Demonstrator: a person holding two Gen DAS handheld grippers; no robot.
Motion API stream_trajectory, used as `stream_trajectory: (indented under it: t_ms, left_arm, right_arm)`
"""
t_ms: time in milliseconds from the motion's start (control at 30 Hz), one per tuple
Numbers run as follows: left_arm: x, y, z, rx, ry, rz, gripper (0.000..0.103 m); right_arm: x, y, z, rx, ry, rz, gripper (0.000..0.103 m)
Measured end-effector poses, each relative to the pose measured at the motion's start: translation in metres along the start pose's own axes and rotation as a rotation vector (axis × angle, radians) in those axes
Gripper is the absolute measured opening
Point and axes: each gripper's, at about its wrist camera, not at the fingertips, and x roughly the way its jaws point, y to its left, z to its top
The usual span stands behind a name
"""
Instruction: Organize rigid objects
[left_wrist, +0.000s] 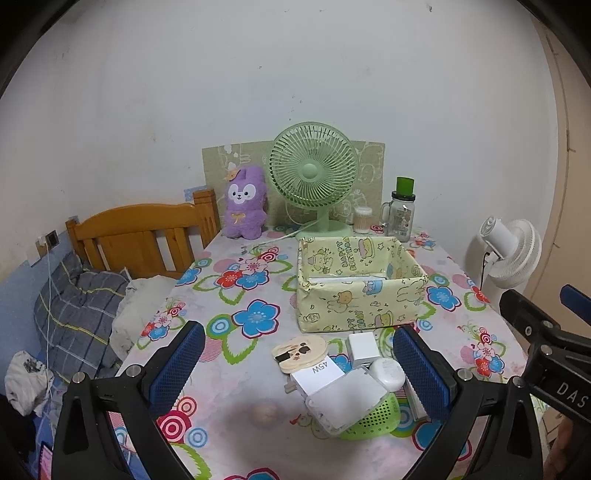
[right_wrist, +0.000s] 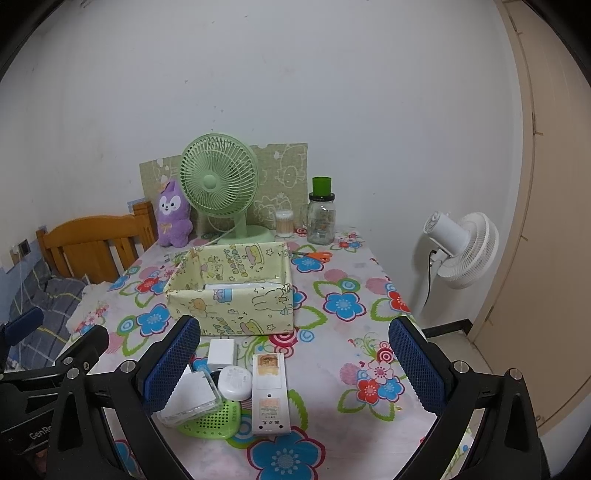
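On the table: a floral-print tablecloth (right_wrist: 343, 325) with blue, red and pink flowers covers the whole surface.
Storage box: an open-topped yellow box wrapped in cartoon-print paper (right_wrist: 236, 295) (left_wrist: 358, 291) stands mid-table; something pale and flat lies inside, too hidden to name.
Clutter pile: near the front edge, just short of the box, sits a cluster of small rigid items.
White cube charger (right_wrist: 221, 352) (left_wrist: 364, 347): lies closest to the box.
Round white case (right_wrist: 235, 382) (left_wrist: 387, 373): rests just beside the charger.
Clear plastic rectangular box (right_wrist: 194, 398) (left_wrist: 343, 400): lies tilted on a green perforated plastic disc (right_wrist: 218, 421) (left_wrist: 376, 417).
White remote control (right_wrist: 270, 393): lies lengthwise to the right of the round case (seen whole only from the right wrist).
Round beige lid with a cartoon face (left_wrist: 301, 352): overlaps a white adapter marked 45W (left_wrist: 319, 374).
Left gripper (left_wrist: 299, 369): jaws spread wide, holding nothing, hovering above the pile.
Right gripper (right_wrist: 295, 363): likewise wide apart and empty, its blue pads flanking the remote and the case.
Back of table: a green desk fan (right_wrist: 218, 184), a purple plush rabbit (right_wrist: 173, 214), a glass jar with a green lid (right_wrist: 321, 218), a cotton-swab tub (right_wrist: 284, 223).
Orange-handled scissors (right_wrist: 314, 256): lie behind the box.
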Motion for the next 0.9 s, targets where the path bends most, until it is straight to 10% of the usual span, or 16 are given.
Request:
stream_trajectory:
  t_ms: [900]
  left_arm:
    - [-0.0001, 0.0032, -0.0025, -0.008, -0.003, -0.023, 0.101]
  right_arm:
    - [-0.0006, -0.0014, -0.0024, -0.001, 0.000, 0.009, 0.103]
